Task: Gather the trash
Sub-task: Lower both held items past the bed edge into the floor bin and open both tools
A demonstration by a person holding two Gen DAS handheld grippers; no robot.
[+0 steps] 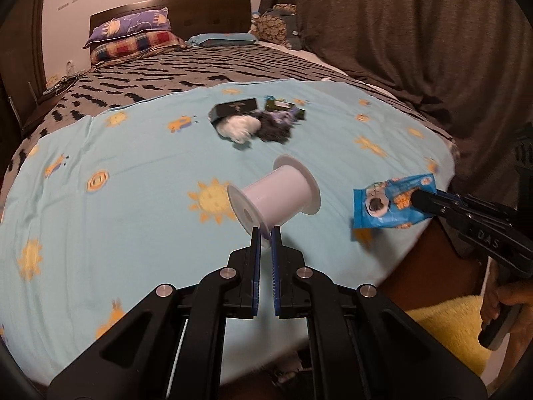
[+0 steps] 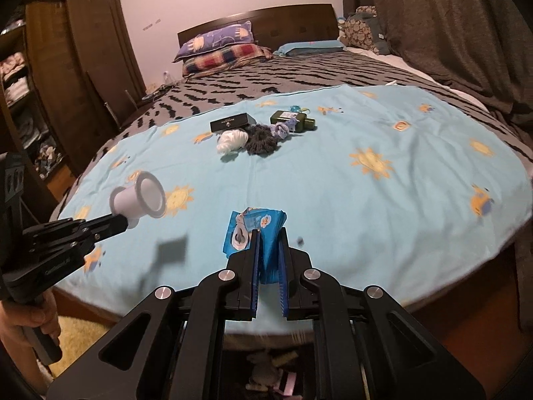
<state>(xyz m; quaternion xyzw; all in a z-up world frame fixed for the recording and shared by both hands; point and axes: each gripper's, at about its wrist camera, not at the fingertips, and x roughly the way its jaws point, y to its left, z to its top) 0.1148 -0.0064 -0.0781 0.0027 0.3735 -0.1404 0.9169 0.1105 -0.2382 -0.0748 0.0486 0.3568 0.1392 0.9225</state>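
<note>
My left gripper (image 1: pixel 266 233) is shut on the rim of an empty white spool (image 1: pixel 278 196), which hangs above the light blue sun-print sheet (image 1: pixel 100 220). The spool (image 2: pixel 138 200) and left gripper (image 2: pixel 125 221) also show at the left of the right wrist view. My right gripper (image 2: pixel 269 233) is shut on a blue snack wrapper (image 2: pixel 256 230), lifted off the sheet. From the left wrist view the wrapper (image 1: pixel 388 203) sits at the right, pinched by the right gripper (image 1: pixel 418 200).
Mid-sheet lies a cluster: a black box (image 2: pixel 232 121), a white cloth ball (image 2: pixel 231 141), a grey scrunchie (image 2: pixel 261 143), a dark green bottle (image 2: pixel 293 120). Pillows (image 2: pixel 220 50) lie at the headboard; a wardrobe (image 2: pixel 83 76) stands left, curtains (image 2: pixel 449 33) right.
</note>
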